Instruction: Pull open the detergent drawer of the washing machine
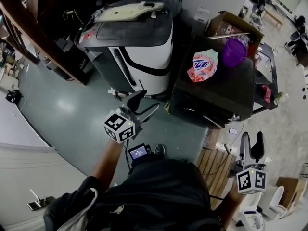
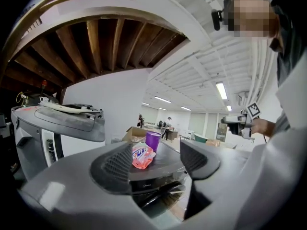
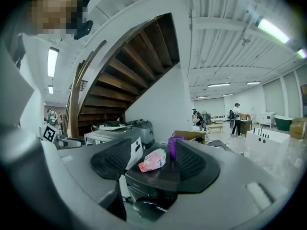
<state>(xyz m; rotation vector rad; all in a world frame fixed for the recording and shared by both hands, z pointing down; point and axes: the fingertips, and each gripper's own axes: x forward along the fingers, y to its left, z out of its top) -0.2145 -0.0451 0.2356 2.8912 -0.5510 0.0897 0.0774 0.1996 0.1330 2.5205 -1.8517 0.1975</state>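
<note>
The dark washing machine (image 1: 226, 93) stands right of centre in the head view, its front facing me. On its top lie a pink detergent pouch (image 1: 204, 65) and a purple cup (image 1: 235, 52). I cannot make out the detergent drawer on the shadowed front (image 2: 154, 182). My left gripper (image 1: 148, 102) hangs open over the floor, short of the machine's front left corner, with nothing between its fingers. My right gripper (image 1: 253, 137) is open and empty too, lower right, apart from the machine. Both gripper views look level at the machine, the left gripper (image 2: 156, 159) and right gripper (image 3: 153, 164) framing the pouch (image 3: 153, 160).
A white and black machine (image 1: 139, 52) stands left of the washer, under a dark wooden staircase (image 1: 43, 37). An open cardboard box (image 1: 233, 25) sits behind the washer. Wooden slats (image 1: 211, 160) lie on the floor near my right side. People stand far off (image 3: 236, 116).
</note>
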